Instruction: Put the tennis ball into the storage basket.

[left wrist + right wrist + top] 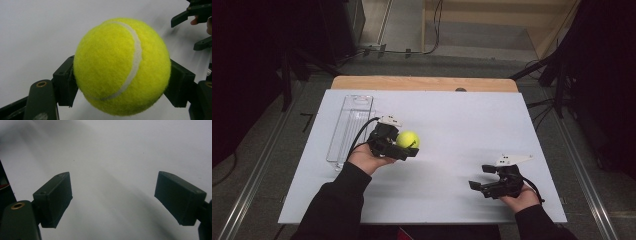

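A yellow tennis ball is clamped between the jaws of my left gripper, left of the white board's middle and just above it. In the left gripper view the ball bulges large between the two black pads, which press on its sides. My right gripper rests near the front right of the board, jaws wide apart and pointing left. The right gripper view has its two black pads spread over bare white surface, nothing between them. That gripper also appears at the top right of the left gripper view.
A clear plastic tray lies lengthwise on the left part of the white board. The wooden table edge lies behind the board. Dark stands and cables line both sides of the floor.
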`<state>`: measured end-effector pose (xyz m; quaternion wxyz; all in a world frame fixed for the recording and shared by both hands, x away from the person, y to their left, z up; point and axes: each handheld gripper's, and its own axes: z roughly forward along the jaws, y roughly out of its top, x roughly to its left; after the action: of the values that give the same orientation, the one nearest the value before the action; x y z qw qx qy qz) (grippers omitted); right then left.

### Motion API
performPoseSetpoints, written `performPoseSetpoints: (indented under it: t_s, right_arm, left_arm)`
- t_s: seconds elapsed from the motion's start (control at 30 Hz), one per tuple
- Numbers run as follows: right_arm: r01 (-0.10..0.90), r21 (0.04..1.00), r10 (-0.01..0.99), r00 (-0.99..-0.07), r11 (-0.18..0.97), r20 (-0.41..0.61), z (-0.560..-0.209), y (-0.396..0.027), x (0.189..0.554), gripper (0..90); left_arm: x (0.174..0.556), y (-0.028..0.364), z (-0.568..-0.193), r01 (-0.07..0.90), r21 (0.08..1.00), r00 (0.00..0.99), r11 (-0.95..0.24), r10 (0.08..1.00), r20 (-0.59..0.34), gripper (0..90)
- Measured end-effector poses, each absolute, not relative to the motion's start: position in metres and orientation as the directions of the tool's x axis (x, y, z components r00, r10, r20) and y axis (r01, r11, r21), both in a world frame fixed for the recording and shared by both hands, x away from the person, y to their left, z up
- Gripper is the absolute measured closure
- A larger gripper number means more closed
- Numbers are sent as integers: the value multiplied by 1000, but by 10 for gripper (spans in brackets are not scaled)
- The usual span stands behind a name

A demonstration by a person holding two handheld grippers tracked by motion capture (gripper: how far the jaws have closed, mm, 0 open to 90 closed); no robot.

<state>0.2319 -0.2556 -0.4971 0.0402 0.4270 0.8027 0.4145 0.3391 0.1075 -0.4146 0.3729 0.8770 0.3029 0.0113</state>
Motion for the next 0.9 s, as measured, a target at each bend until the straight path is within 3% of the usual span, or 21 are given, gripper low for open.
performPoseSetpoints:
  t_s: [0.9]
  right_arm:
    - [652, 700, 718, -632, 291, 291, -497, -256, 232, 126]
  left_arm:
    - [353, 134, -413, 571, 659, 762, -489, 614, -205, 269]
